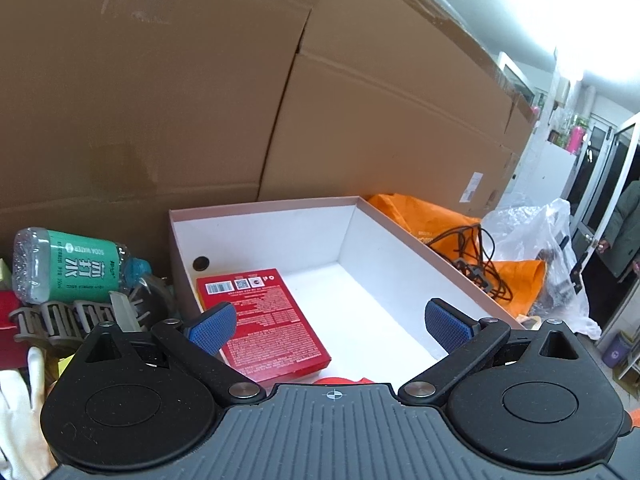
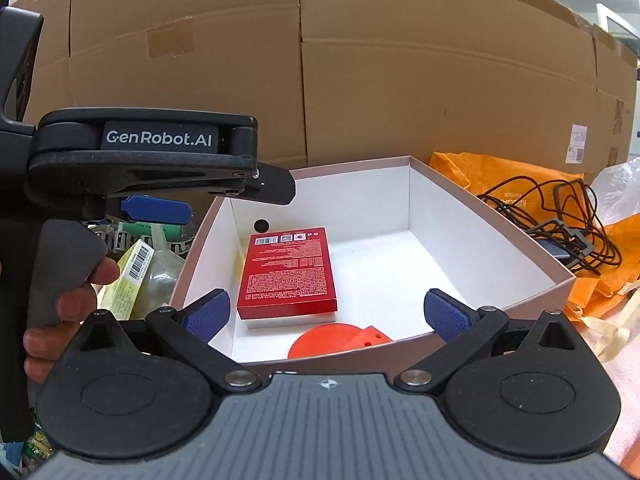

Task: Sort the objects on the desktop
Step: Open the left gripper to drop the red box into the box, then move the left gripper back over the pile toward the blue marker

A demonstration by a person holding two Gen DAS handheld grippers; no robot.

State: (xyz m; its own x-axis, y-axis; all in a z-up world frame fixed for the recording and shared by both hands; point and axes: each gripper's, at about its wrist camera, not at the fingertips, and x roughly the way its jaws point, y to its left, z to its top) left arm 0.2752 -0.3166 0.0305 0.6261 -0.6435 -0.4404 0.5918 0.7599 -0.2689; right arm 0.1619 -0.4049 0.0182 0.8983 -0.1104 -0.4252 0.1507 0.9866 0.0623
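Cardboard cartons (image 2: pixel 360 60) back the desk. Both the left gripper (image 1: pixel 328 326) and right gripper (image 2: pixel 326 312) hang released, empty, over the white box (image 2: pixel 492 212) holding a red carton (image 2: pixel 286 276). Risk: left-side clutter, bottle (image 1: pixel 68 266) included, may topple when reached.

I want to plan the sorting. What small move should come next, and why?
Probably swing the left tongs toward the clutter left of the white box, perhaps the soda water bottle. Both tongs are open and empty, and the red box already lies inside.
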